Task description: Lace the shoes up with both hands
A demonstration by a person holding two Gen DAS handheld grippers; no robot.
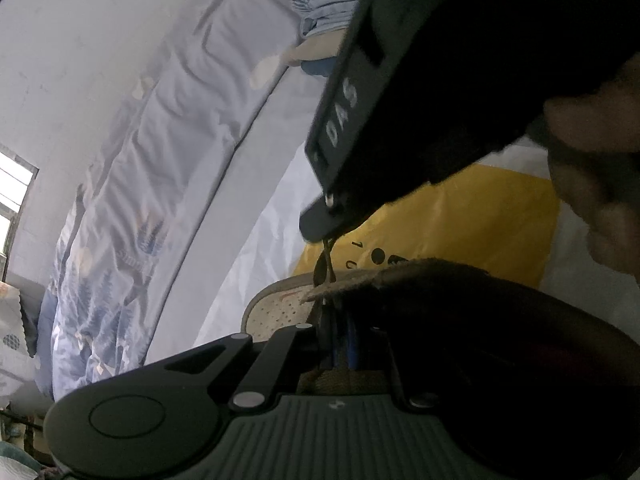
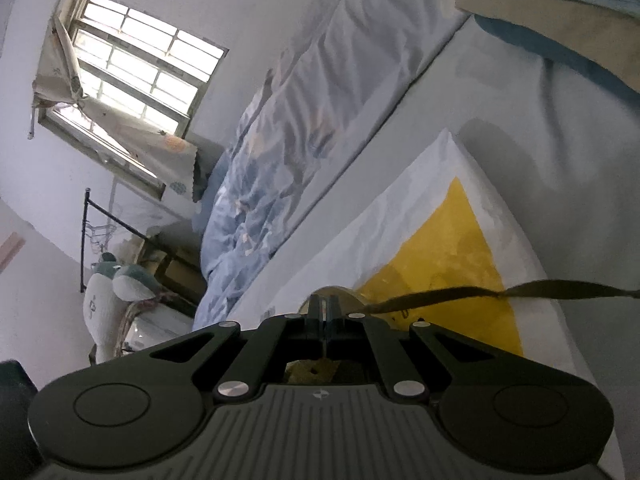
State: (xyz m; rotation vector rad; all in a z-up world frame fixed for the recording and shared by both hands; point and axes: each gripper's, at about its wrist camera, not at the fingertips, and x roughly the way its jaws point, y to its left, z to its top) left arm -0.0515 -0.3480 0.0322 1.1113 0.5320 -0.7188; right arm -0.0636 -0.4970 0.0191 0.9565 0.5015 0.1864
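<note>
In the left wrist view a pale perforated shoe toe (image 1: 276,308) lies on a yellow and white bag (image 1: 460,220). My left gripper (image 1: 340,344) is shut close over the shoe, with a dark lace (image 1: 326,264) running up from between its fingers. My right gripper (image 1: 320,228) comes in from above, its tip pinching the upper end of that lace. In the right wrist view my right gripper (image 2: 323,308) is shut, and a flat dark lace (image 2: 480,294) stretches from its tip away to the right. The shoe is almost hidden there.
The bag (image 2: 440,248) lies on a pale bed sheet (image 2: 500,100). A blue patterned quilt (image 2: 272,152) is bunched along the wall. Folded clothes (image 2: 560,8) lie at the far end. A window (image 2: 132,68) and a plush toy (image 2: 116,292) are at left.
</note>
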